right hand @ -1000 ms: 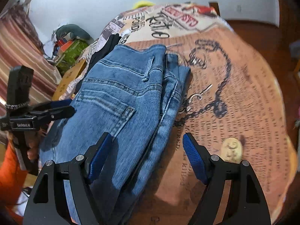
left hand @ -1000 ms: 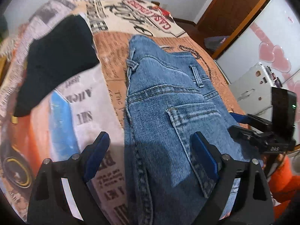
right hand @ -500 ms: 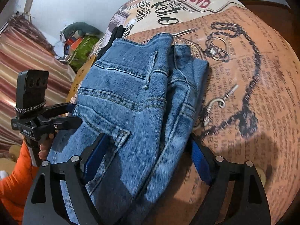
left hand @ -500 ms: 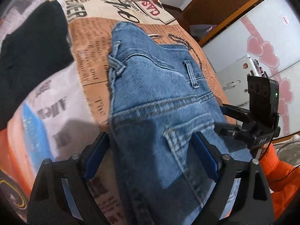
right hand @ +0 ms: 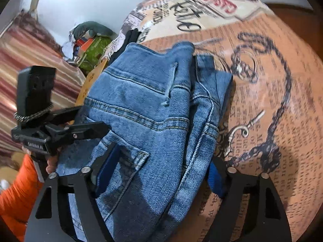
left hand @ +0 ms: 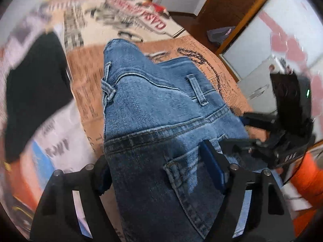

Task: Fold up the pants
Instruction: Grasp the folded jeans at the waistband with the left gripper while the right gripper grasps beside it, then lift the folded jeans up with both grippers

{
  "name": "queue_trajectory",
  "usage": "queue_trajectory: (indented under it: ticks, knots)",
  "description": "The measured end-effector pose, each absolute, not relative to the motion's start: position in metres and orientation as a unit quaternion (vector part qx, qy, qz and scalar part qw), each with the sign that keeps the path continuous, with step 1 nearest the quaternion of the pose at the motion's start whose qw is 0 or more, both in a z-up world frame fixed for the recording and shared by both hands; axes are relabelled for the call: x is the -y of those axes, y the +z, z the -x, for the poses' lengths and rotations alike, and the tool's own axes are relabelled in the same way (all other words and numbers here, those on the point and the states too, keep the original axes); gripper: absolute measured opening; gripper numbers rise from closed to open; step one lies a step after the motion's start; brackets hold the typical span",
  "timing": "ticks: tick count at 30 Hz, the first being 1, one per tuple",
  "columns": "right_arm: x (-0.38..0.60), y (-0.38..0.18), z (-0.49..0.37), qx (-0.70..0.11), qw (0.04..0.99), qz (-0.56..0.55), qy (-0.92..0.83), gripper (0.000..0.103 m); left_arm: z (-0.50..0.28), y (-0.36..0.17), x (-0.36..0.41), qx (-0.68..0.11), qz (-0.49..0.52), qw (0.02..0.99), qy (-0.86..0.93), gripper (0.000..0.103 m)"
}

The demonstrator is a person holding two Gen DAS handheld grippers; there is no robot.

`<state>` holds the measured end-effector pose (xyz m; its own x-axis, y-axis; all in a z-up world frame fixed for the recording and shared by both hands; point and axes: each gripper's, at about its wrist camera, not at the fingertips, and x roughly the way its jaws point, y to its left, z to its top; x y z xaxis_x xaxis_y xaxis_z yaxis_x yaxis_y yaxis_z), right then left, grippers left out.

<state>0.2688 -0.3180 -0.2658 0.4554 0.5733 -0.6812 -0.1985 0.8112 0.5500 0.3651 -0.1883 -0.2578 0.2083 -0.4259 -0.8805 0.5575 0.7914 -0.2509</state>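
As both tongs straddle opposite jeans point(left hand: 153, 121) edges, left point(left hand: 161, 173) and right point(right hand: 159, 177) jaws have just been closing on denim, likely to lift it for a fold; grip unconfirmed.

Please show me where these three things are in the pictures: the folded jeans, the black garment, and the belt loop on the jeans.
Folded jeans point(right hand: 153, 121): right wrist view, on the denim below the waistband.
Black garment point(left hand: 34, 92): left wrist view, on the middle of the dark cloth.
Belt loop point(left hand: 196, 89): left wrist view, on the middle of the strip.

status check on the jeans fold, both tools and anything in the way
Left tool and right tool both straddling the folded jeans, jaws just been closing, grip not confirmed. Jeans bunched on the printed bedspread. Black garment lies off to the side, clear.
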Motion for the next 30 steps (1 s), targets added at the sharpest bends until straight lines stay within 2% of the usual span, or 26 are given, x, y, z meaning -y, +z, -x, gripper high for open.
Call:
queue_trajectory:
  ticks: [4,10,19,30]
  knots:
    - [0.321,-0.257,-0.269,-0.459,0.836,-0.201,0.224,0.051,-0.356,-0.246,0.188,-0.523,-0.074,0.791,-0.308,0.069]
    - [0.325,-0.238,-0.264,-0.433,0.849,-0.205,0.224,0.038,-0.345,-0.222,0.180,-0.495,-0.070,0.812,-0.302,0.062]
    - [0.313,-0.183,-0.246,-0.368,0.885,-0.175,0.228,0.028,-0.312,-0.165,0.167,-0.411,-0.078,0.864,-0.280,0.054]
    - [0.280,-0.128,-0.234,-0.300,0.910,-0.139,0.248,0.026,-0.291,-0.117,0.126,-0.333,-0.061,0.910,-0.239,0.051]
